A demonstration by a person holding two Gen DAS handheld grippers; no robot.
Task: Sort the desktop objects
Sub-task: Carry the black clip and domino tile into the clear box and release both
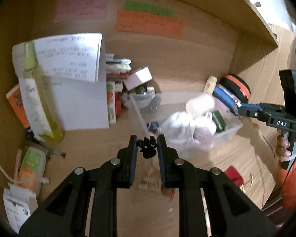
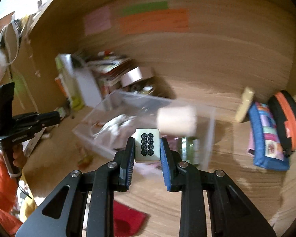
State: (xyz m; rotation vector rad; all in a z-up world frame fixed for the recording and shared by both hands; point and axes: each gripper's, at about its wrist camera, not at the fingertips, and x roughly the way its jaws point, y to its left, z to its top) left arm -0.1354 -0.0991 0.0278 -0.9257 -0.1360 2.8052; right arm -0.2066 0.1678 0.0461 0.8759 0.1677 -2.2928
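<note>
While the left wrist camera is showing the left gripper pinching a small black screw-like part between its fingertips, only the right wrist camera is showing the right gripper clamped on a mahjong tile. That tile is cream-white with rounded corners, standing upright between the blue pads, its face carrying eight dark circles in two columns. The black part is too small and dark to name more closely; it is showing ridged coils above a round disc.

Both views are looking down over a wooden desk toward a clear plastic bin holding crumpled white bags and a green can. Seen from the left, the right gripper is hanging beside the bin's far corner, its tile hidden. Seen from the right, the left gripper is sitting near the bin's left end, its fingertips blurred. A yellow-green spray bottle is appearing clearly only in the left view, a blue pencil case chiefly in the right.
</note>
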